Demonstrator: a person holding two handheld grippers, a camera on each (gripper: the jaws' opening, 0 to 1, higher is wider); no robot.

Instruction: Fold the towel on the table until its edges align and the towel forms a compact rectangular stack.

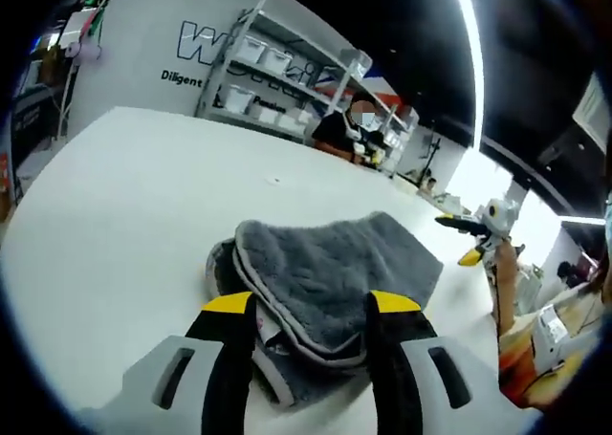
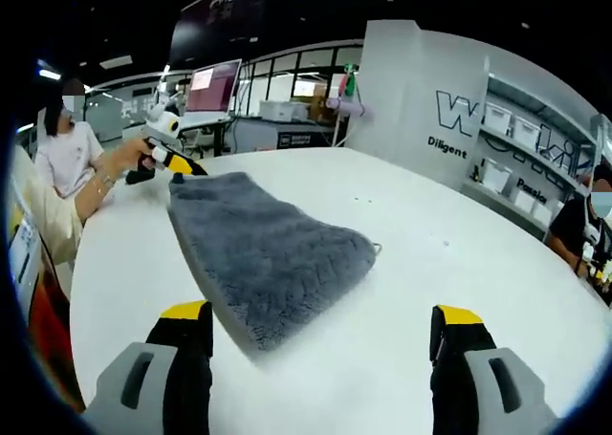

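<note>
Towel (image 2: 268, 258) edges amid bare table (image 2: 411, 253)

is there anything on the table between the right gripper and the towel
Nothing visible: bare white table lies between the open right gripper and the grey towel, whose near corner sits just ahead of its left jaw.

White round table (image 2: 402, 225), lettered white wall (image 2: 449, 91), storage shelving (image 1: 287, 72), ceiling light strip (image 1: 470, 43).
</note>
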